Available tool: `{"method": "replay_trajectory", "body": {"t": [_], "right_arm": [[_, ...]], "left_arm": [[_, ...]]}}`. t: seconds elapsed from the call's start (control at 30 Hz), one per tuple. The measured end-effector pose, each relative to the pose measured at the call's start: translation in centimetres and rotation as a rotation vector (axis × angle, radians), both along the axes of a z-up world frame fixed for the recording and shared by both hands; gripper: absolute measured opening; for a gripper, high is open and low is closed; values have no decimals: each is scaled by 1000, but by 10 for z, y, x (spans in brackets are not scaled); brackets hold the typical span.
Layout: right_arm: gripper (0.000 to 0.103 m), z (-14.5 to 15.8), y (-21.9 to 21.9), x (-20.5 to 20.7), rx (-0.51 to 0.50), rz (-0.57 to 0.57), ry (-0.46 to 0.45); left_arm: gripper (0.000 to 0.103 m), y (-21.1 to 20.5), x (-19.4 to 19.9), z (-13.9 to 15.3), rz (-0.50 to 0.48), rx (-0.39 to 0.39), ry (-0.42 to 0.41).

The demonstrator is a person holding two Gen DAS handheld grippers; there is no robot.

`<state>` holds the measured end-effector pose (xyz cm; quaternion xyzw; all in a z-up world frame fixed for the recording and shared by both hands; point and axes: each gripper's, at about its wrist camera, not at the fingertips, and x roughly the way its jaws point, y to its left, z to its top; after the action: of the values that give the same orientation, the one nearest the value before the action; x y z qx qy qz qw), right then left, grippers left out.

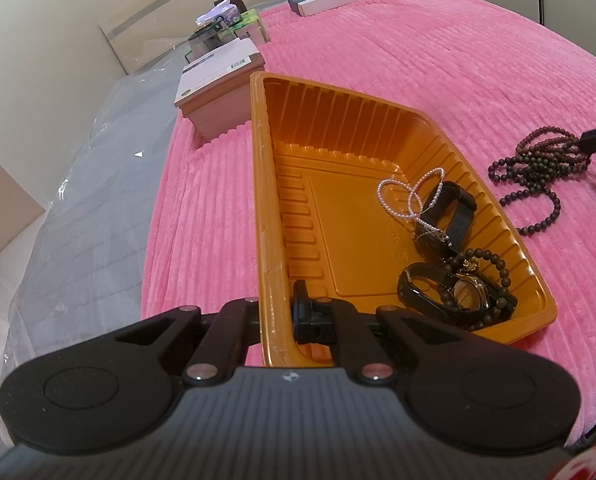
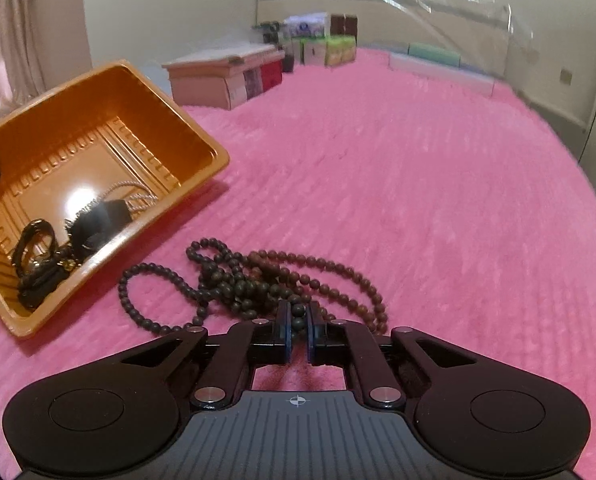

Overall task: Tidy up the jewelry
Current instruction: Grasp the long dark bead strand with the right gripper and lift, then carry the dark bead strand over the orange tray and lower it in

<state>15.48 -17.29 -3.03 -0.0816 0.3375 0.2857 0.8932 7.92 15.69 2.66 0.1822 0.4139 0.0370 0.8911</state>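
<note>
A pink ribbed blanket (image 2: 418, 200) covers the bed, boxes (image 2: 225, 76) stacked along the far edge, clear plastic sheeting against the wall behind. Right tool (image 2: 298, 330) is down on the blanket, its two fingers drawn in narrow on a strand of the dark bead necklace (image 2: 249, 280), a bead sitting right between them. The rest of the necklace lies tangled in loops on the blanket just ahead, beside the orange tray (image 2: 201, 136) but outside it. Left tool (image 1: 275, 312) pinches the tray's near wall (image 1: 263, 200), one finger inside, the other hidden behind the rim. The tray looks tipped up on that side. Inside, bunched at the far end: a pearl bracelet (image 1: 402, 196), black-strapped watches (image 1: 450, 216) and a dark bead bracelet (image 1: 494, 264). From the right wrist view those pieces blur under glare, hard to separate.
</note>
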Motion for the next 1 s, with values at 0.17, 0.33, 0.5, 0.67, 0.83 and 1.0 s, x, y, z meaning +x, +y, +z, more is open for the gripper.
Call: {"method": "replay_trajectory", "body": {"t": [0.17, 0.33, 0.5, 0.67, 0.83, 1.0], "right_arm": [[7, 44, -9, -22, 30, 11, -100], [7, 97, -17, -36, 57, 30, -219], [7, 143, -18, -45, 65, 45, -320], [7, 186, -16, -53, 83, 66, -413], [7, 219, -13, -58, 96, 99, -485], [7, 244, -8, -62, 108, 125, -533]], "left_arm": [[4, -1, 1, 0, -5, 8, 1], [4, -2, 1, 0, -5, 10, 1], [4, -3, 1, 0, -7, 12, 1], [4, -4, 1, 0, -7, 12, 0], [4, -4, 1, 1, -8, 13, 0], [4, -4, 1, 1, -9, 13, 0]]}}
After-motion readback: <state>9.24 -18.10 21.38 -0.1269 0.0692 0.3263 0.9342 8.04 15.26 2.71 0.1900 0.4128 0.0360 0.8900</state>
